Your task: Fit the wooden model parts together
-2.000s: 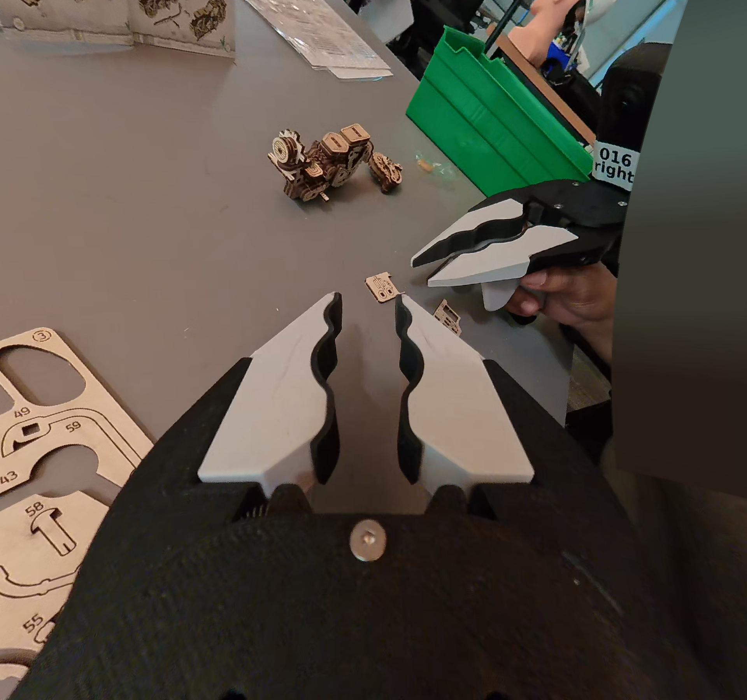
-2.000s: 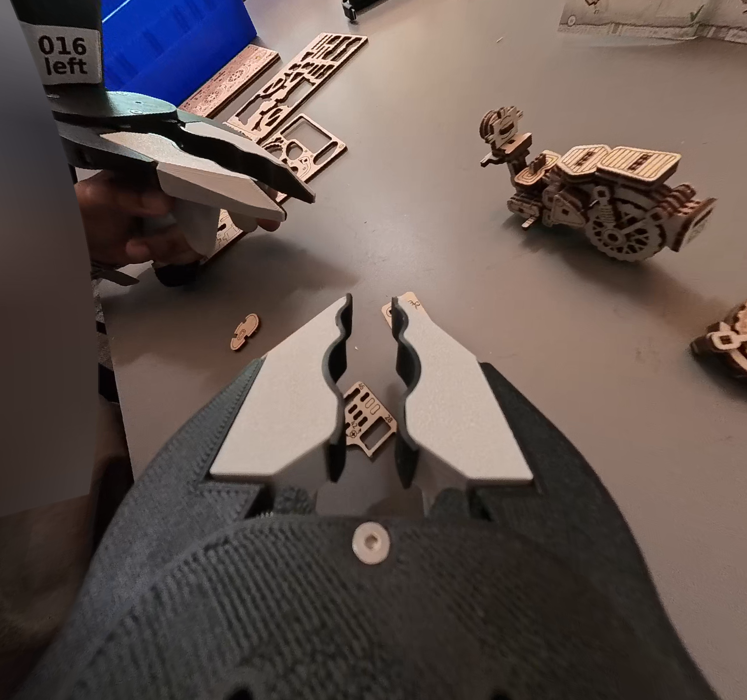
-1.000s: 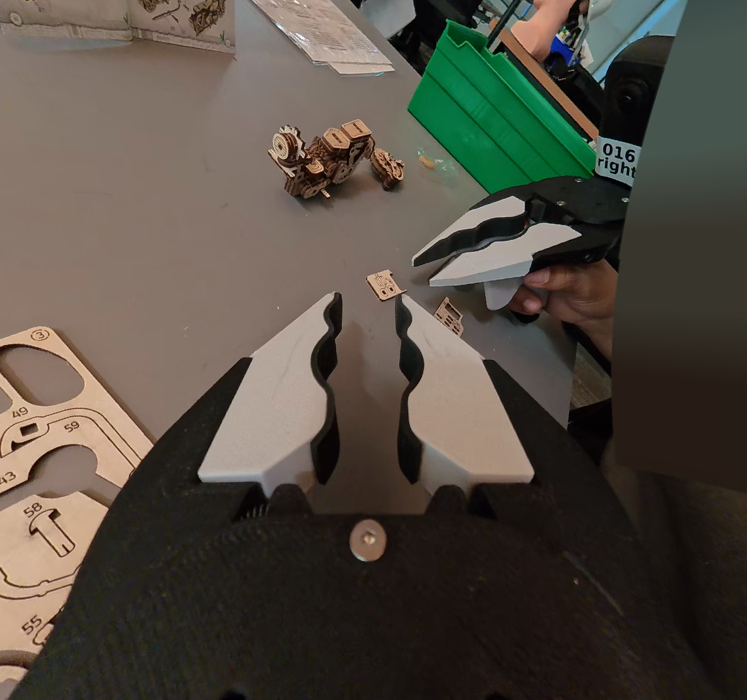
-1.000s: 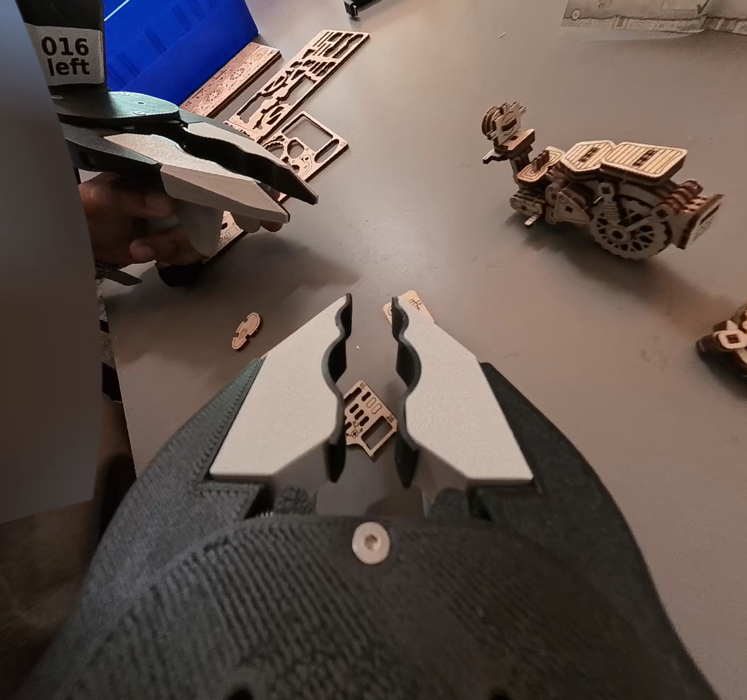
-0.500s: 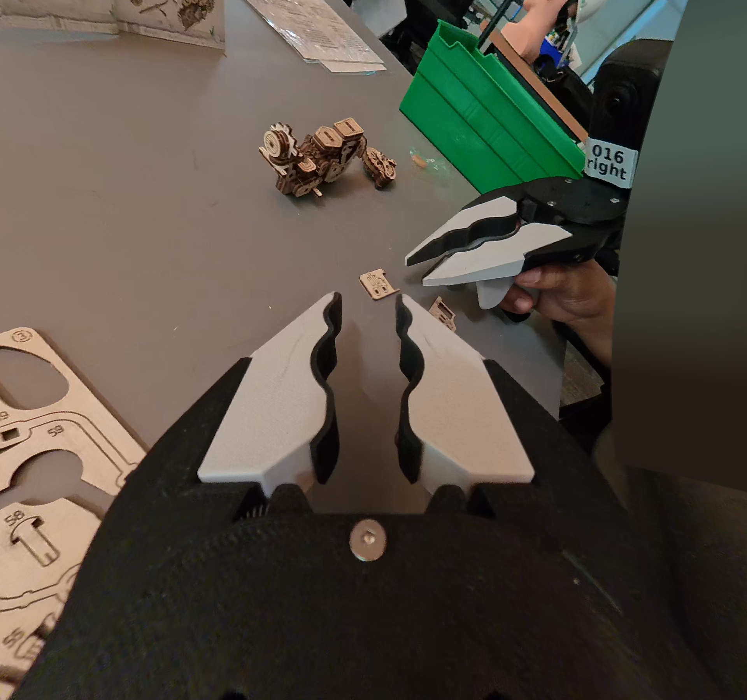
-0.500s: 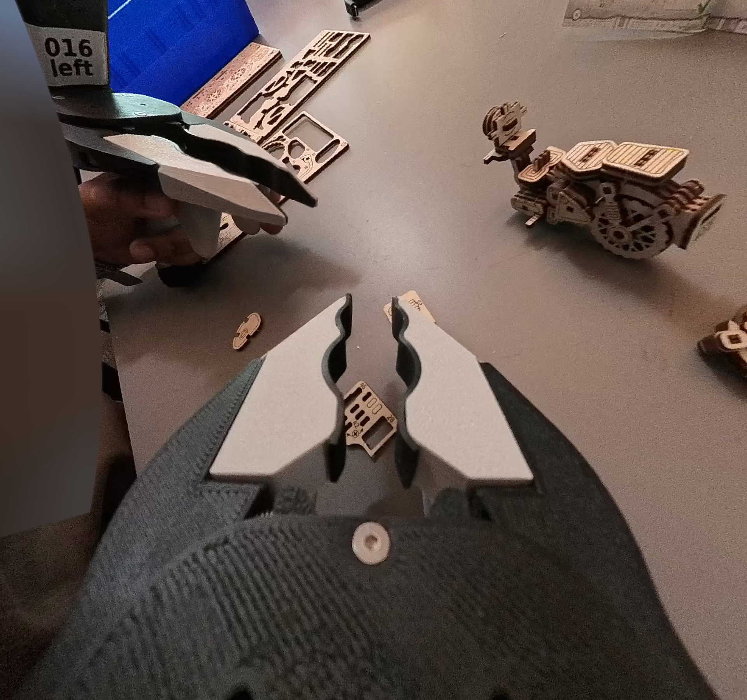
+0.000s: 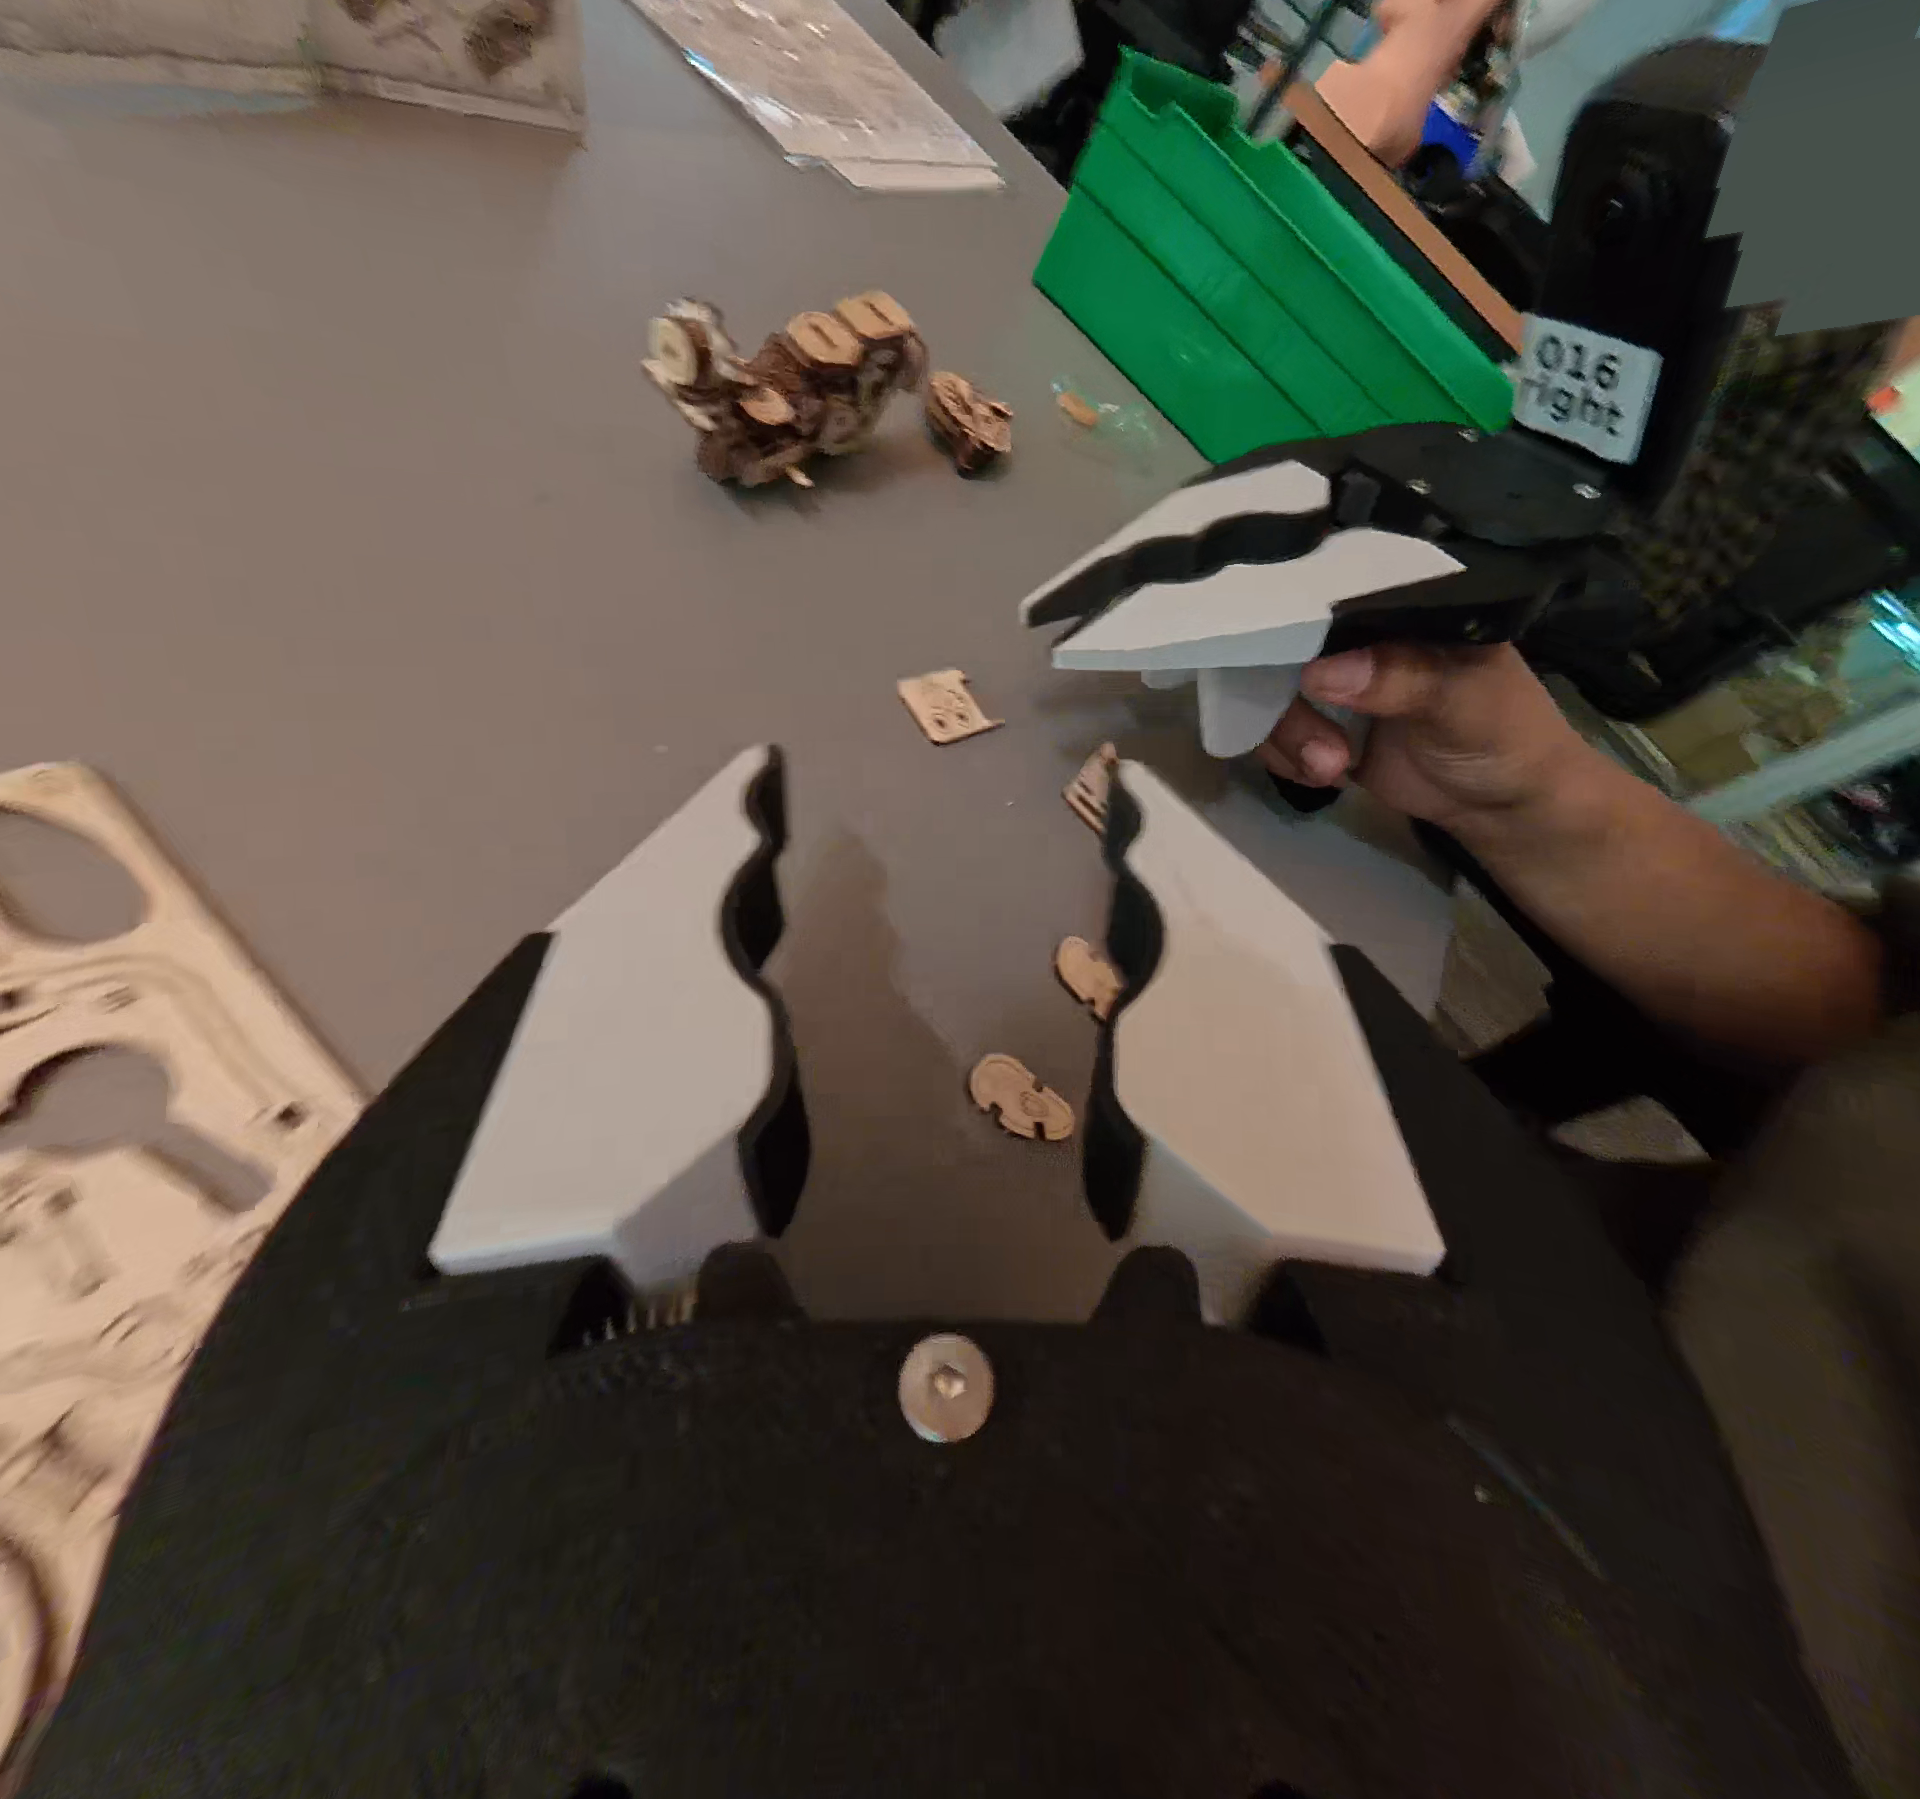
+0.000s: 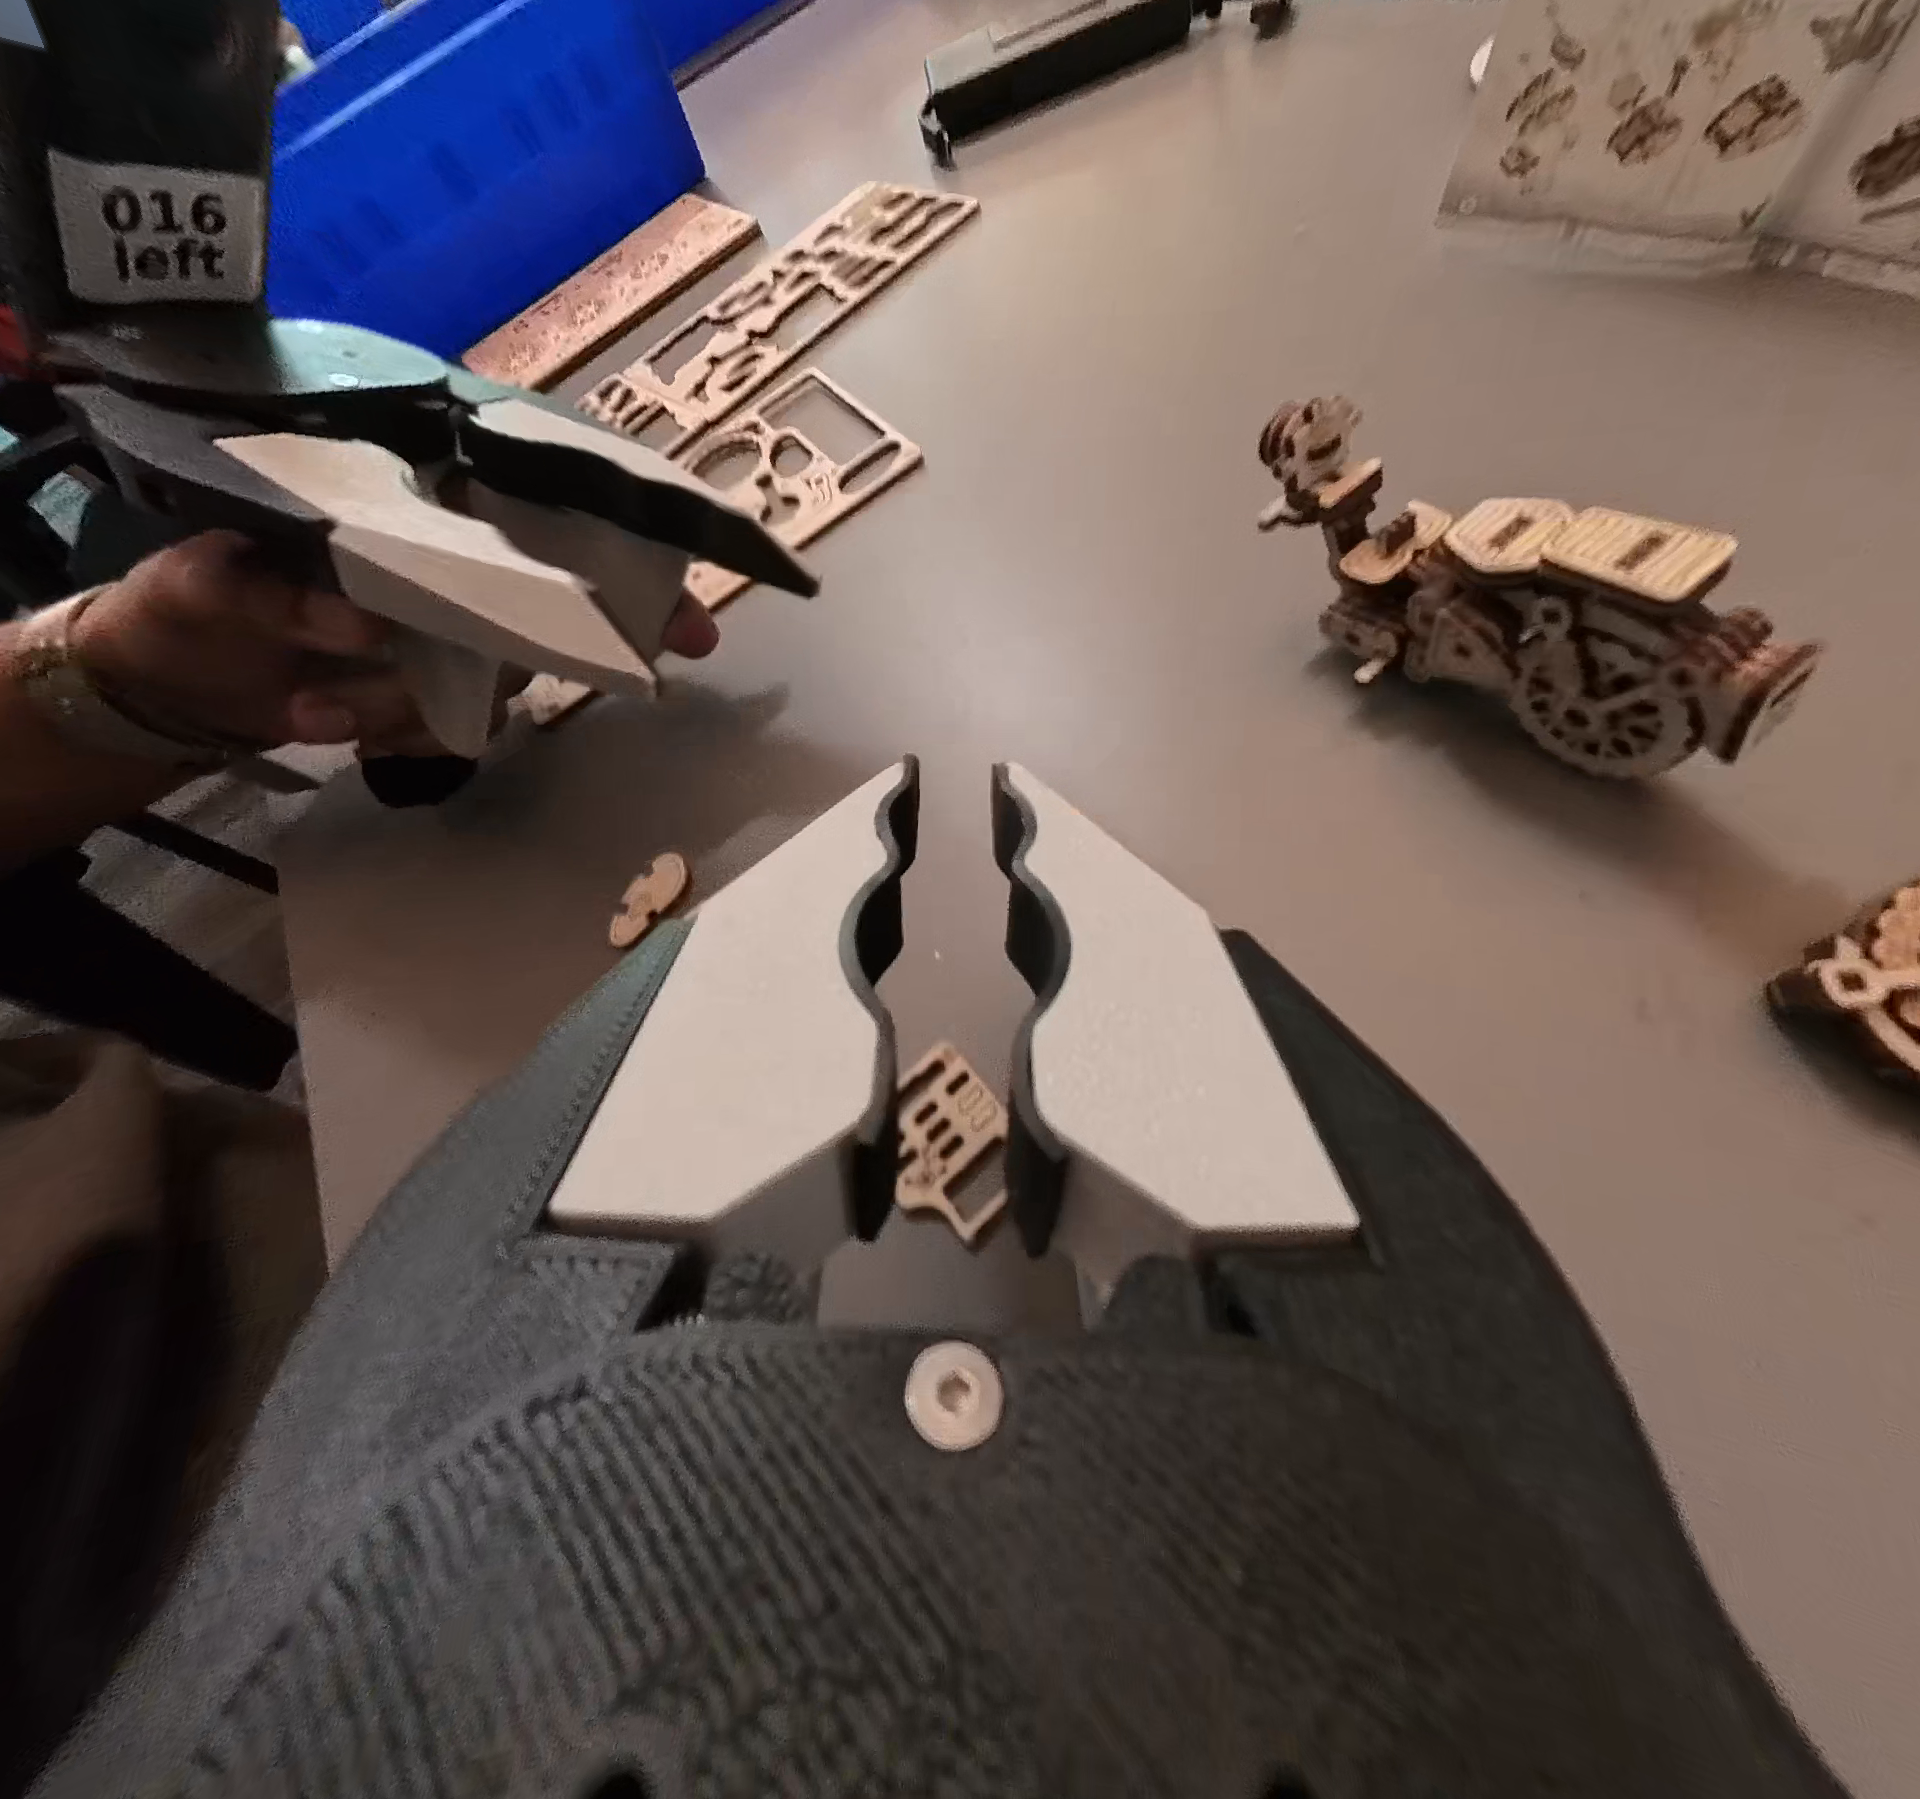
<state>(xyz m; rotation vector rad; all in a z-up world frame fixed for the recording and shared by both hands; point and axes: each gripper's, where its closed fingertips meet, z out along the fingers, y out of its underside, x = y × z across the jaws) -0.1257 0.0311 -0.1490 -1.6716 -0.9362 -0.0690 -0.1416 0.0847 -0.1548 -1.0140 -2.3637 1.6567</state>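
Both empty, the left hand-held gripper (image 7: pixel 940 783) gapes wide over two small rounded wooden pieces (image 7: pixel 1020 1097) lying flat on the grey surface (image 7: pixel 364 502), while the right hand-held gripper (image 8: pixel 954 773), slightly parted, hovers above a slotted plate (image 8: pixel 948 1141), parts likely light, thin, brittle, best pinched by edges.

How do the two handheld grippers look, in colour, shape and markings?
Both the left gripper and the right gripper have a black textured body, a silver screw at the centre and pale grey tapering jaws lined with wavy black pads. Each has a white label on its black upright part. A bracelet shows at the left wrist.
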